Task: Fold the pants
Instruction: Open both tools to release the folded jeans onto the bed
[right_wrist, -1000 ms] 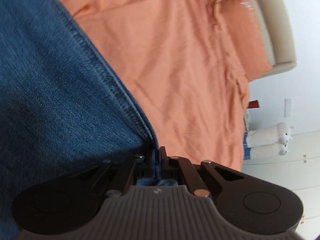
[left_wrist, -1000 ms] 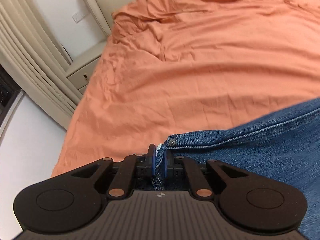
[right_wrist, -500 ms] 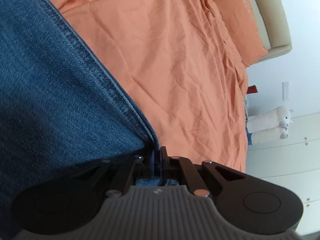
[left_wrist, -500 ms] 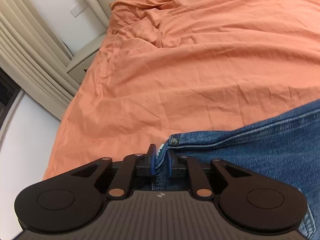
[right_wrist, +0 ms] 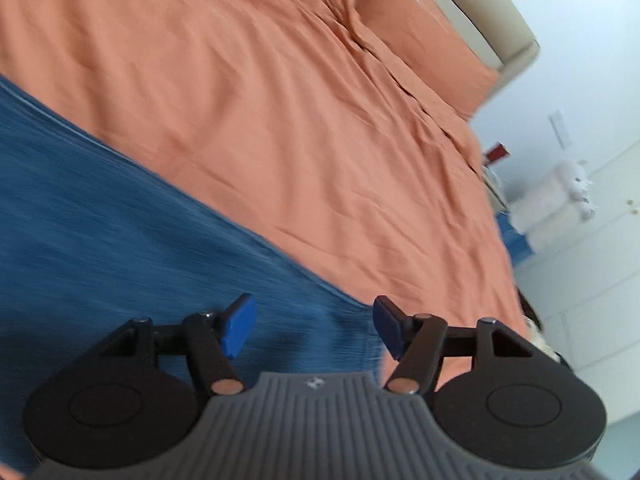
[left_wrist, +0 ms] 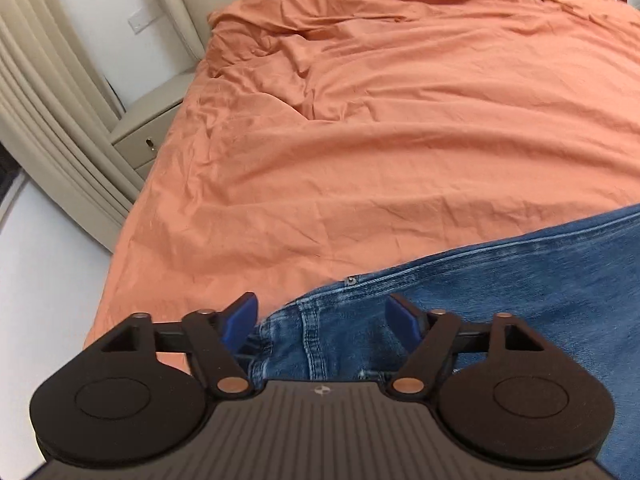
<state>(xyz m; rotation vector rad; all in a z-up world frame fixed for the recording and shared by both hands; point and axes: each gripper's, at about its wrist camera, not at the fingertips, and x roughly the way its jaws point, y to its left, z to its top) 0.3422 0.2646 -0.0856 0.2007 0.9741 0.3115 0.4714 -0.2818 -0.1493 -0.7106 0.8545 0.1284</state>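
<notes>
Blue denim pants point(left_wrist: 500, 292) lie on the orange bedsheet point(left_wrist: 380, 120). In the left wrist view their stitched edge with a small rivet sits just ahead of my left gripper point(left_wrist: 326, 316), which is open, its blue pads point(left_wrist: 240, 320) on either side of the denim and apart from it. In the right wrist view the pants point(right_wrist: 120, 220) fill the lower left, slightly blurred. My right gripper point(right_wrist: 312, 328) is open above the denim edge, holding nothing.
The orange sheet point(right_wrist: 280, 100) covers the bed. A beige headboard point(left_wrist: 176, 4), nightstand point(left_wrist: 148, 136) and pleated curtain point(left_wrist: 48, 112) stand at the left. An orange pillow point(right_wrist: 432, 32), white plush toys point(right_wrist: 552, 196) and white cupboards point(right_wrist: 592, 280) lie beyond the bed's right edge.
Both grippers were shut on the pants' edge and have opened, letting the denim go. It now lies on the sheet. Both cameras have shifted.
</notes>
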